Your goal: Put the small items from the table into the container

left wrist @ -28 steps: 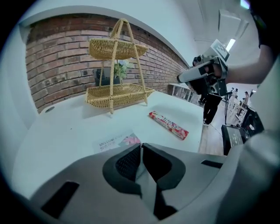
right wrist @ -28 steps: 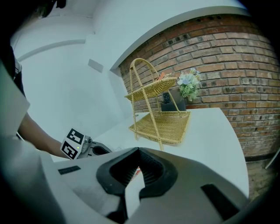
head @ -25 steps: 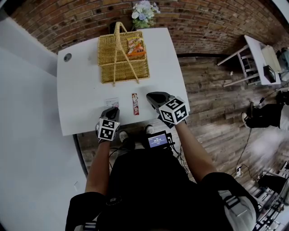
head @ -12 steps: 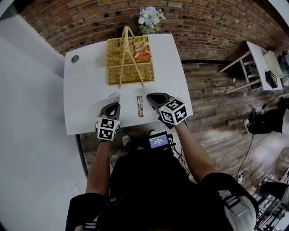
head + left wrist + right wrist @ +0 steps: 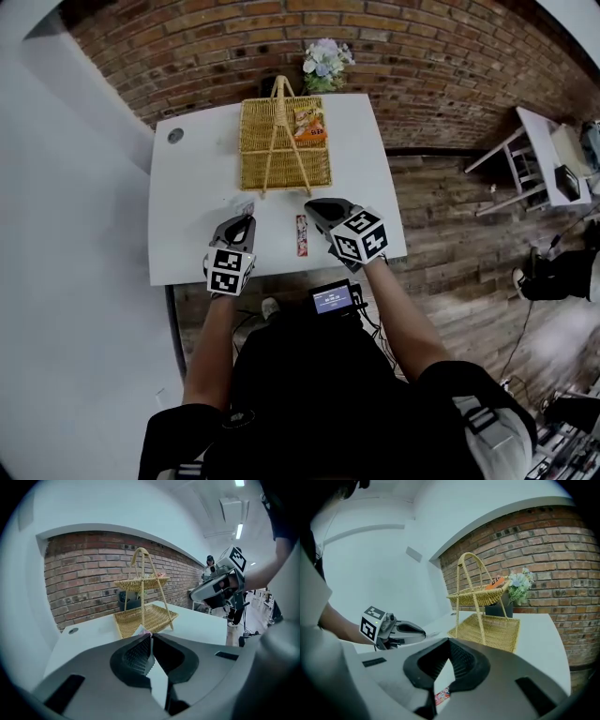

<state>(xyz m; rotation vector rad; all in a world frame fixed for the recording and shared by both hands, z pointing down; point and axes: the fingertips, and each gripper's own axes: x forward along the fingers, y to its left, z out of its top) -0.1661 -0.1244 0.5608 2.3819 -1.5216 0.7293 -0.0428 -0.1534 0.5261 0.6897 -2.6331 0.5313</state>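
A small white sachet [image 5: 246, 207] is pinched at the tips of my left gripper [image 5: 244, 218], which is shut on it above the white table [image 5: 187, 225]. The left gripper view shows only the sachet's edge [image 5: 142, 631] past the closed tips [image 5: 151, 636]. The wicker basket [image 5: 284, 141] with its tall handle stands just beyond, holding an orange snack packet [image 5: 309, 124]. A red stick packet [image 5: 302, 234] lies on the table between the two grippers. My right gripper [image 5: 315, 205] hovers beside the stick packet [image 5: 442, 696], shut and empty.
A flower pot [image 5: 323, 61] stands behind the basket against the brick wall. A round cable hole [image 5: 175, 135] sits in the table's far left corner. The table's near edge is just under my hands; a white side table [image 5: 544, 131] stands at the right.
My left gripper has risen off the table with the white sachet and moved toward the basket. The right gripper has lifted slightly, still shut.
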